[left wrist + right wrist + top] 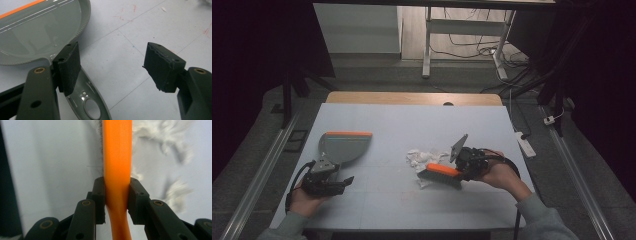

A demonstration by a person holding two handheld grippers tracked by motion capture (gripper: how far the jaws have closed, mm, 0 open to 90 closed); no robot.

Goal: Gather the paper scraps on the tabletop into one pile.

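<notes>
I am clamping the orange-backed grey hand brush (pixel 439 174) in my right hand-held gripper (pixel 464 164) to sweep white paper scraps (pixel 423 158); my left hand-held gripper (pixel 334 184) is gaping wide beside the grey dustpan's (pixel 343 147) handle.

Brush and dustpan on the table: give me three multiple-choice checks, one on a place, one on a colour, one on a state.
1. Where does the white paper scrap pile lie?
A. Inside the dustpan
B. On the table beside the brush
C. On the floor

2. What colour is the brush back?
A. Orange
B. Blue
C. Yellow

3. How do the left tongs stand?
A. Clamped on the brush
C. Shut with nothing between
B. Open, jaws apart over the dustpan handle

Key: 1 B, the high view shows the scraps on the table against the brush, apart from the dustpan. 2 A, the right tongs pinch an orange handle. 3 B, the left gripper view shows a wide gap, one pad beside the grey handle.
</notes>
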